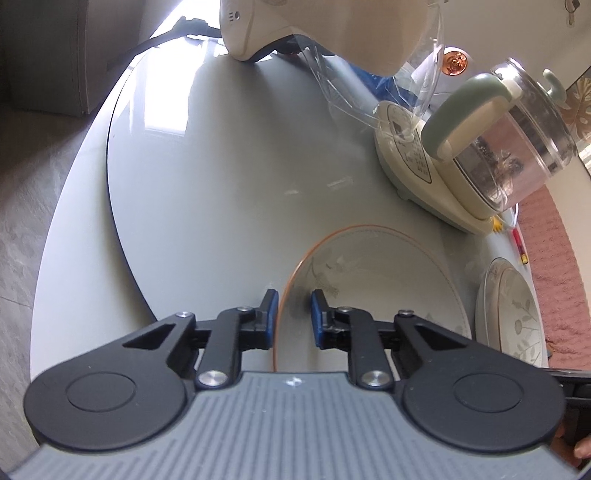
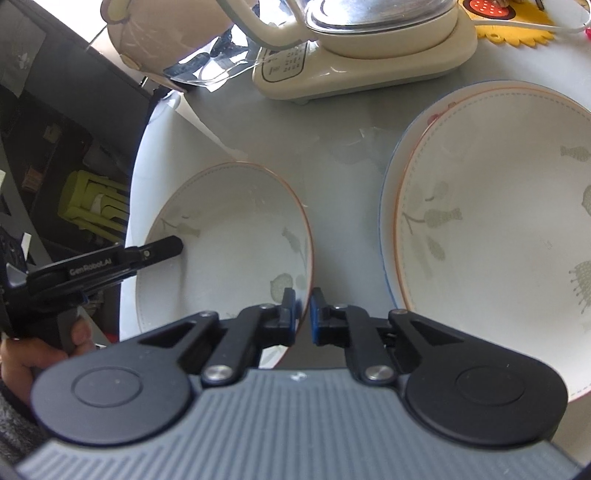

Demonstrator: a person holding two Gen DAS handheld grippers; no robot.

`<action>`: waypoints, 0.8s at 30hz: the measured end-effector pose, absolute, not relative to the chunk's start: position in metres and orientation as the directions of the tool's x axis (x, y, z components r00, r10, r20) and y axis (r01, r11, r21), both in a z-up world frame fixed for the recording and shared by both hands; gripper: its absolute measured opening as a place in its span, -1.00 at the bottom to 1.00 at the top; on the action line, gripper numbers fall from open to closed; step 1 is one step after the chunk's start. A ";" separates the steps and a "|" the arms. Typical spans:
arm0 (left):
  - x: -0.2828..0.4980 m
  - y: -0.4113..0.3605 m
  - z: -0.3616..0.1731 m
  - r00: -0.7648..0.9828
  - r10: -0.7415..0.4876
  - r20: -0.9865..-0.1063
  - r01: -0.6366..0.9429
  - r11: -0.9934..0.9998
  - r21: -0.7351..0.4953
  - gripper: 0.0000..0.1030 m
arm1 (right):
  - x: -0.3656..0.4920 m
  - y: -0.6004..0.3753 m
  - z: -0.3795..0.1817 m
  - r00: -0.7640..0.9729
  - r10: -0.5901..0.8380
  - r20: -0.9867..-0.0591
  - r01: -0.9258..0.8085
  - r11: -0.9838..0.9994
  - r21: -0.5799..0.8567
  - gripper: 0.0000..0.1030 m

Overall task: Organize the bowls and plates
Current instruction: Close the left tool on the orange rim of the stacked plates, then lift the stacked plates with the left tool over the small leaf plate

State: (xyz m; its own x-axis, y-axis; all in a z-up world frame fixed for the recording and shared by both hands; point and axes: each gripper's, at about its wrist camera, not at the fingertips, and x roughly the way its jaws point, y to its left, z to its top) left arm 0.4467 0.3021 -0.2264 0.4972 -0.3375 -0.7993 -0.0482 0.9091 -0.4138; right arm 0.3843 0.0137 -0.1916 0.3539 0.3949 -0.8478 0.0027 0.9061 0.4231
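A small deep plate with an orange rim and leaf print lies on the grey turntable. My left gripper straddles its left rim, one pad outside and one inside, and looks clamped on it. In the right wrist view the same plate has my right gripper shut on its right rim. My left gripper shows there at the opposite edge. A larger matching plate sits to the right on a blue-rimmed one; it also appears as the large plate.
A glass kettle on a cream base stands just behind the plates. A white appliance with a clear cover stands at the back. A pink cloth lies beyond the table's right edge. A person's hand holds the left gripper.
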 end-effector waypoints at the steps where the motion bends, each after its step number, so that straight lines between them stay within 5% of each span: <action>1: 0.446 0.302 -0.226 0.496 -0.339 -0.800 -0.048 0.909 -0.415 -0.60 | 0.385 0.013 -0.192 0.354 0.395 -0.848 0.004 0.906 0.424 -0.80; 24: 0.418 0.281 -0.168 0.578 -0.415 -0.703 -0.022 0.853 -0.521 -0.74 | 0.375 -0.026 -0.148 0.397 0.440 -0.806 -0.034 0.884 0.466 -0.80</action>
